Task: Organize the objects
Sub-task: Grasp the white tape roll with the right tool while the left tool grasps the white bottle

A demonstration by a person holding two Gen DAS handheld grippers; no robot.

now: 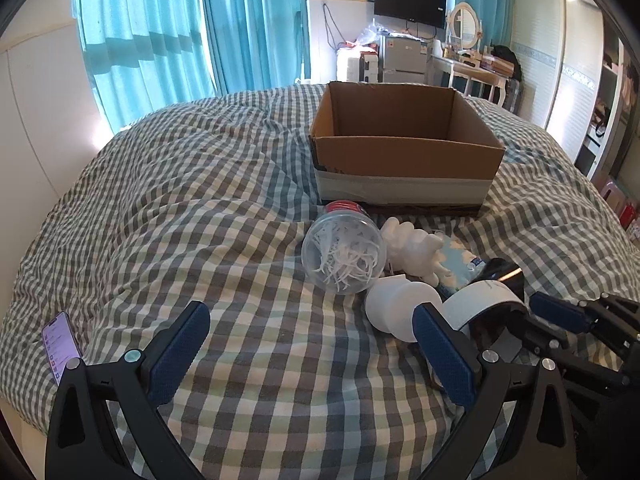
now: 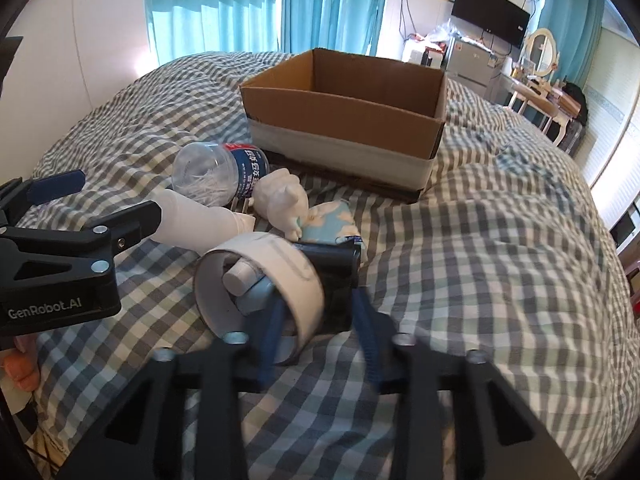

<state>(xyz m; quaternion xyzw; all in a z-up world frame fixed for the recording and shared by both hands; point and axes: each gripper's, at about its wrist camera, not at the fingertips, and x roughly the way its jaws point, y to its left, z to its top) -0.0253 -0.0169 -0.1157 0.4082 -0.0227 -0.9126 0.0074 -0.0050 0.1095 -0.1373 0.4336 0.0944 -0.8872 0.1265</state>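
Note:
An open cardboard box (image 1: 404, 148) (image 2: 344, 120) stands on the checked bed. In front of it lie a clear jar of white picks (image 1: 344, 254) (image 2: 208, 176), a white plaster figure (image 1: 416, 248) (image 2: 282, 200), a white bottle (image 1: 400, 308) (image 2: 192, 222), a blue tissue pack (image 2: 330, 226) and a white tape ring (image 1: 484, 300) (image 2: 264, 280) beside a black object (image 2: 336, 276). My left gripper (image 1: 308, 344) is open and empty, just before the pile. My right gripper (image 2: 320, 320) straddles the ring's wall and the black object, jaws narrowly apart and blurred.
A phone (image 1: 62, 346) lies on the bed at the left edge. Blue curtains, a wall TV, a small fridge and a dressing table stand behind the bed. A hand (image 2: 22, 364) shows at the left of the right wrist view.

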